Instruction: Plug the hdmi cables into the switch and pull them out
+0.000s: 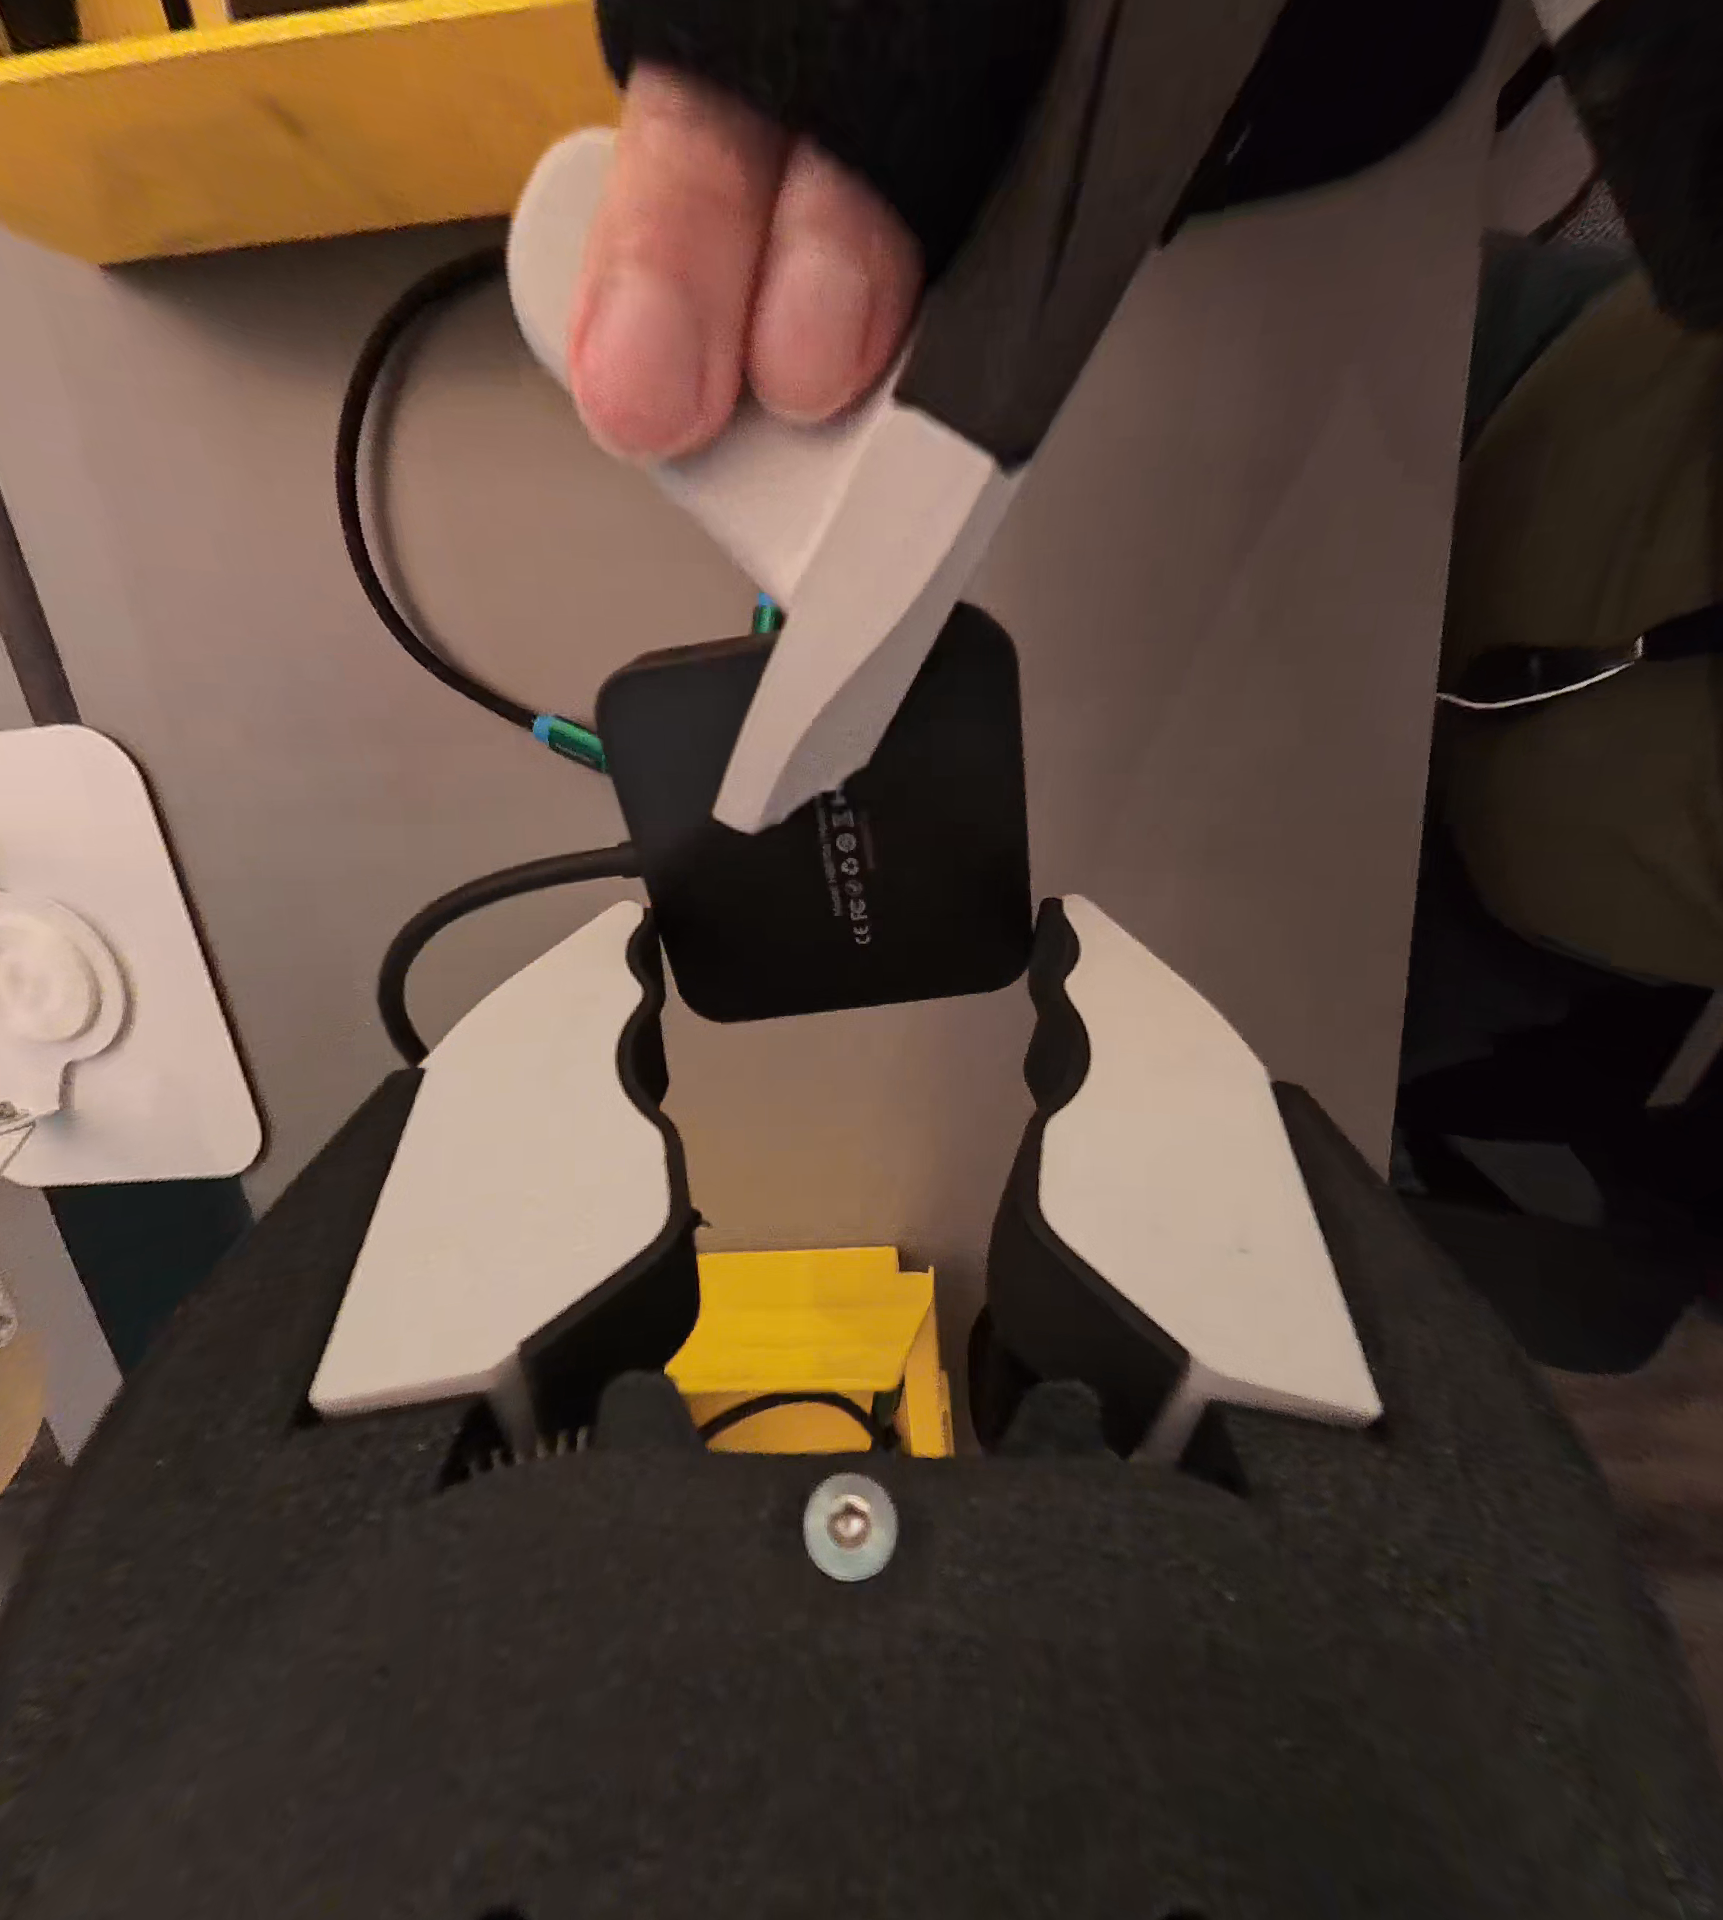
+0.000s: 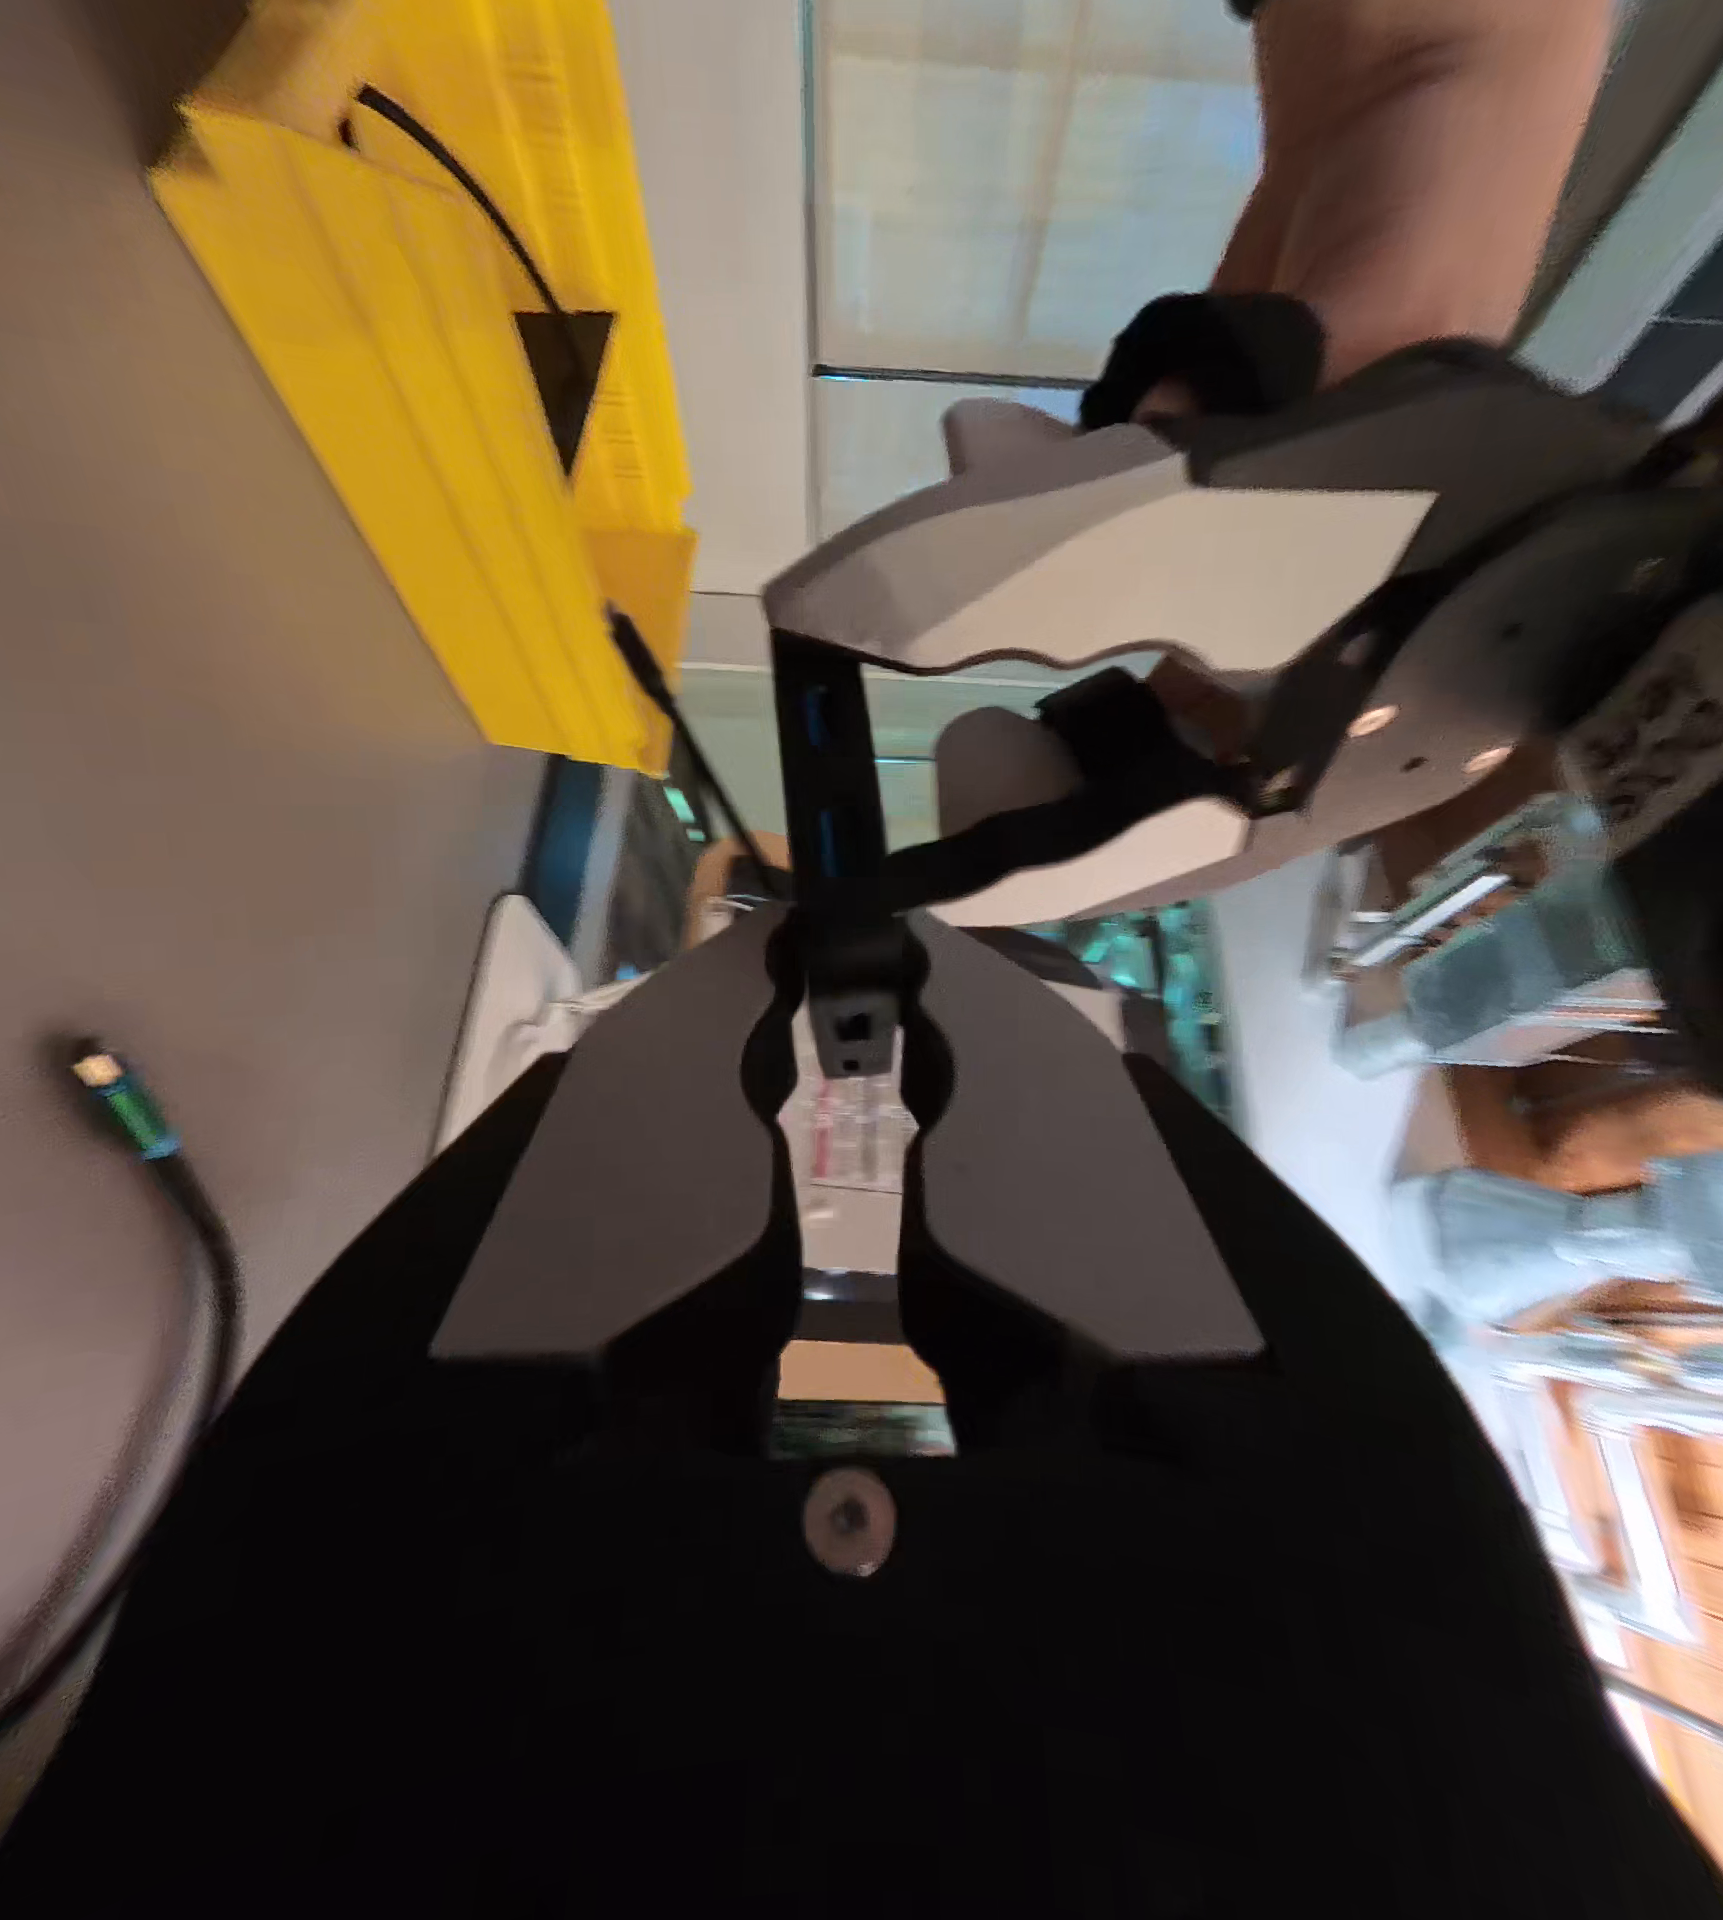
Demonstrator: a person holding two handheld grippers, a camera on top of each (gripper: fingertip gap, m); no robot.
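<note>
The black square switch [image 1: 898, 914] hangs over the grey table, seen edge-on in the right wrist view [image 2: 841, 831]. My right gripper [image 2: 846, 935] is shut on its lower end; one of its fingers [image 1: 836, 675] comes down over it in the left wrist view. My left gripper [image 1: 849, 920] is open, its tips either side of the switch's near corner; it also shows in the right wrist view [image 2: 836, 732]. Two green cable plugs [image 1: 571, 743] [image 1: 763, 618] sit at the switch's far edges; I cannot tell if they are plugged in. One green plug [image 2: 124, 1101] lies free on the table.
A yellow box [image 1: 213, 135] stands at the back of the table, also in the right wrist view [image 2: 400, 416]. A white mounting plate [image 1: 57, 956] is at the left. A person's leg [image 1: 1615, 727] is beyond the table's right edge. The switch's own black lead [image 1: 483, 904] curls left. Left and right tips are no more than a few centimetres apart.
</note>
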